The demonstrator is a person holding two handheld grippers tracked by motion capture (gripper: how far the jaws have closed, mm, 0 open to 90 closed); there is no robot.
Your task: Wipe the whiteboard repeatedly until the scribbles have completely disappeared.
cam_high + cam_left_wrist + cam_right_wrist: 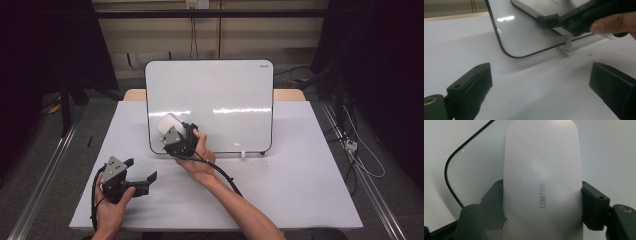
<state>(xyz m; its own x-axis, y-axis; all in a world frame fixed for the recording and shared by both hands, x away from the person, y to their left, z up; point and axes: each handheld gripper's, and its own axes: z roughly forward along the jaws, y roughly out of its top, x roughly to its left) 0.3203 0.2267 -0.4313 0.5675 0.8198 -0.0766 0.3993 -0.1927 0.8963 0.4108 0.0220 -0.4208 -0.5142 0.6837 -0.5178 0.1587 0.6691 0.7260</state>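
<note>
Lettering on the eraser (541, 182) reads in the right gripper view.

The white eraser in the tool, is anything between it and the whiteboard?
Nothing visible is in the way. The right tool is shut on the white eraser, which sits right at the whiteboard near its lower left corner. The left tool waits open over the table, off to the side.

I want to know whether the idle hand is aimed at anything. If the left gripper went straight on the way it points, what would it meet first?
Probably the lower left corner of the whiteboard. The left gripper has open jaws over bare table, with nothing between it and the board, though depth is hard to judge.
</note>
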